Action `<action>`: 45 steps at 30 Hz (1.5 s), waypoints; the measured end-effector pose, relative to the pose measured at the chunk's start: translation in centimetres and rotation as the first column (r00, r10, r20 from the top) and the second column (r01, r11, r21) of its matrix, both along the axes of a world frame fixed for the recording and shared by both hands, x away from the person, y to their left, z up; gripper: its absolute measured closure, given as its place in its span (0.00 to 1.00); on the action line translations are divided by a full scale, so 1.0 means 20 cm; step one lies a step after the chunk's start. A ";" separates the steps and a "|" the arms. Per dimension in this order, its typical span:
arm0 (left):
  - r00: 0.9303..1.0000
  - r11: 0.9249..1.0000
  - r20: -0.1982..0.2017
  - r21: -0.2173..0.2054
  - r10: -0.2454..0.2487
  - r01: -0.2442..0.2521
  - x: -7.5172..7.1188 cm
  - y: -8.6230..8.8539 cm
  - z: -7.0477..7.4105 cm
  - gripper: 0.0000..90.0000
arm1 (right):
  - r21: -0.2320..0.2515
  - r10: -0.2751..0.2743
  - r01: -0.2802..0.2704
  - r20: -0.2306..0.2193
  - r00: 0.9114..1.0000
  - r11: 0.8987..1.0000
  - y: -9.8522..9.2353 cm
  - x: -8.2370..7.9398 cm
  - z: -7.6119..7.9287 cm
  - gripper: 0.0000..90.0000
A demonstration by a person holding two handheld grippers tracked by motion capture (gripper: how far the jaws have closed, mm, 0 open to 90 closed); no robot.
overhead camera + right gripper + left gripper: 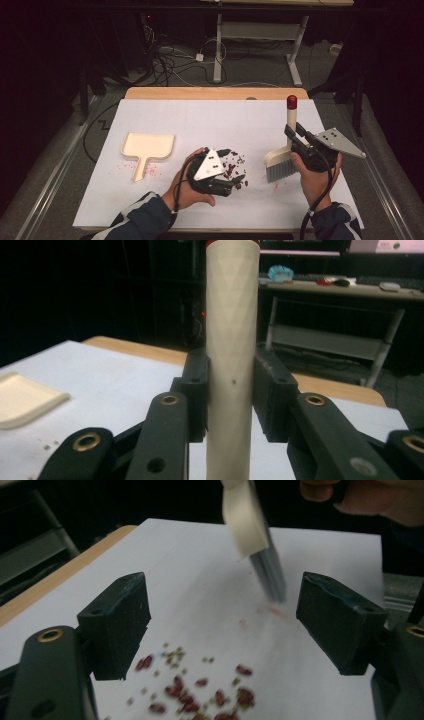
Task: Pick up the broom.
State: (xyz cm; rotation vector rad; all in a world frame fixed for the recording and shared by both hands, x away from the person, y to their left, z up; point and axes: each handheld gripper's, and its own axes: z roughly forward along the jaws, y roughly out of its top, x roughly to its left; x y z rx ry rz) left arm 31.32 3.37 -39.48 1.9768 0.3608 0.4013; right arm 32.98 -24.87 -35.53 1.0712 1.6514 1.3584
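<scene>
White counter (165, 205) underfoot: right claw (296, 134) pinches the upright brush (284, 159), beans (235, 170) at its nine o'clock beneath the spread left claw (234, 167).

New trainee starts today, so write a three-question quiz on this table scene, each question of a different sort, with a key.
1. True or false: the right gripper is shut on the brush handle.
2. Multiple choice: where does the dustpan lie?
A. under the brush bristles
B. flat on the white sheet, to the left of the left gripper
C. between the left gripper's jaws
3. Fill in: the left gripper's jaws stand ____ over the scattered red beans.

Key
1. True: both jaws press the cream handle, which stands upright.
2. B.
3. Open: nothing is held between them; the beans lie loose on the sheet.
</scene>
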 end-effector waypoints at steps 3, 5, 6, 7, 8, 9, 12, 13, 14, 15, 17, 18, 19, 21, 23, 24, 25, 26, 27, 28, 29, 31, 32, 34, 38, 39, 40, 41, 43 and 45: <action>0.997 0.997 -0.067 -0.069 -0.028 0.023 0.04 -0.13 -0.01 0.24 | -0.014 0.021 -0.021 0.019 1.000 1.000 0.06 -0.03 0.03 0.79; 0.997 0.996 -0.075 -0.081 -0.032 0.026 0.05 -0.16 -0.01 0.26 | -0.008 0.030 -0.030 0.027 0.999 1.000 0.08 -0.04 0.03 0.79; 0.995 0.995 -0.087 -0.096 -0.043 0.035 0.05 -0.18 -0.01 0.26 | -0.008 0.030 -0.030 0.027 0.999 1.000 0.08 -0.04 0.03 0.79; 0.994 0.994 -0.093 -0.101 -0.050 0.041 0.06 -0.20 0.00 0.28 | -0.003 0.035 -0.035 0.035 0.999 0.999 0.11 -0.06 0.03 0.79; 0.995 0.994 -0.091 -0.101 -0.051 0.042 0.06 -0.22 0.00 0.28 | -0.003 0.035 -0.035 0.035 0.999 0.999 0.11 -0.06 0.03 0.79; 0.995 0.994 -0.086 -0.101 -0.056 0.048 0.06 -0.24 0.00 0.36 | -0.024 0.051 -0.050 0.043 0.998 0.998 0.13 -0.07 0.03 0.79; 0.995 0.994 -0.081 -0.096 -0.050 0.042 0.06 -0.28 0.00 0.43 | -0.037 0.077 -0.074 0.061 0.995 0.997 0.17 -0.09 0.04 0.79; 0.995 0.994 -0.087 -0.102 -0.053 0.044 0.06 -0.28 0.00 0.46 | -0.038 0.076 -0.074 0.064 0.995 0.997 0.18 -0.11 0.04 0.79; 0.994 0.993 -0.092 -0.106 -0.057 0.047 0.07 -0.28 -0.01 0.50 | -0.038 0.076 -0.074 0.064 0.995 0.997 0.18 -0.11 0.04 0.79; 0.994 0.994 -0.098 -0.103 -0.056 0.045 0.08 -0.27 -0.01 0.54 | -0.039 0.093 -0.090 0.075 0.993 0.995 0.19 -0.12 0.04 0.79; 0.992 0.993 -0.111 -0.104 -0.060 0.048 0.09 -0.26 -0.02 0.57 | -0.035 0.103 -0.101 0.084 0.991 0.994 0.21 -0.14 0.05 0.79; 0.992 0.993 -0.111 -0.104 -0.060 0.048 0.09 -0.26 -0.02 0.59 | -0.036 0.114 -0.112 0.086 0.990 0.993 0.21 -0.15 0.05 0.79; 0.991 0.992 -0.111 -0.112 -0.070 0.058 0.09 -0.24 -0.01 0.63 | -0.049 0.130 -0.126 0.079 0.988 0.991 0.23 -0.16 0.05 0.79; 0.991 0.991 -0.108 -0.115 -0.080 0.067 0.09 -0.23 -0.01 0.65 | -0.049 0.135 -0.132 0.081 0.988 0.990 0.24 -0.17 0.05 0.79; 0.992 0.993 -0.096 -0.102 -0.076 0.066 0.09 -0.21 0.00 0.67 | -0.073 0.149 -0.142 0.103 0.983 0.987 0.26 -0.19 0.06 0.78; 0.992 0.993 -0.096 -0.102 -0.076 0.066 0.09 -0.21 0.00 0.68 | -0.059 0.149 -0.143 0.108 0.983 0.988 0.26 -0.20 0.06 0.78; 0.993 0.993 -0.098 -0.099 -0.072 0.062 0.09 -0.18 0.00 0.69 | -0.059 0.163 -0.157 0.106 0.981 0.986 0.26 -0.21 0.07 0.78; 0.993 0.993 -0.098 -0.099 -0.072 0.062 0.09 -0.18 0.00 0.70 | -0.065 0.174 -0.167 0.107 0.979 0.984 0.27 -0.21 0.07 0.78; 0.992 0.994 -0.099 -0.089 -0.079 0.070 0.09 -0.17 0.01 0.71 | -0.073 0.183 -0.176 0.106 0.977 0.982 0.27 -0.22 0.08 0.78; 0.994 0.996 -0.088 -0.067 -0.069 0.063 0.09 -0.14 0.02 0.71 | -0.067 0.193 -0.187 0.102 0.976 0.980 0.27 -0.22 0.08 0.78; 0.994 0.996 -0.088 -0.067 -0.069 0.063 0.09 -0.14 0.02 0.72 | -0.068 0.209 -0.203 0.104 0.972 0.977 0.27 -0.22 0.08 0.78; 0.992 0.996 -0.094 -0.044 -0.083 0.079 0.10 -0.10 0.03 0.72 | -0.081 0.240 -0.232 0.095 0.966 0.969 0.28 -0.23 0.09 0.78; 0.993 0.997 -0.089 -0.028 -0.080 0.078 0.09 -0.09 0.04 0.72 | -0.081 0.240 -0.232 0.095 0.966 0.969 0.28 -0.23 0.09 0.78; 0.992 0.995 -0.087 -0.001 -0.096 0.097 0.09 -0.04 0.05 0.73 | -0.090 0.305 -0.298 0.079 0.949 0.950 0.28 -0.24 0.10 0.75; 0.990 0.990 -0.077 0.062 -0.118 0.123 0.05 0.04 0.07 0.73 | -0.132 0.389 -0.379 0.060 0.919 0.916 0.28 -0.26 0.11 0.67; 0.989 0.988 -0.077 0.080 -0.123 0.129 0.04 0.09 0.07 0.73 | -0.181 0.451 -0.436 0.050 0.891 0.882 0.28 -0.28 0.13 0.62; 0.988 0.987 -0.080 0.087 -0.131 0.137 0.04 0.12 0.07 0.73 | -0.212 0.467 -0.449 0.042 0.883 0.868 0.27 -0.28 0.13 0.60; 0.988 0.987 -0.080 0.087 -0.131 0.137 0.04 0.12 0.07 0.73 | -0.212 0.467 -0.449 0.042 0.883 0.868 0.27 -0.28 0.13 0.60; 0.986 0.982 -0.078 0.106 -0.146 0.154 0.02 0.16 0.08 0.73 | -0.278 0.542 -0.522 -0.003 0.840 0.807 0.24 -0.29 0.12 0.55; 0.982 0.976 -0.084 0.127 -0.167 0.177 -0.01 0.21 0.08 0.73 | -0.309 0.590 -0.583 -0.081 0.803 0.752 0.22 -0.26 0.10 0.52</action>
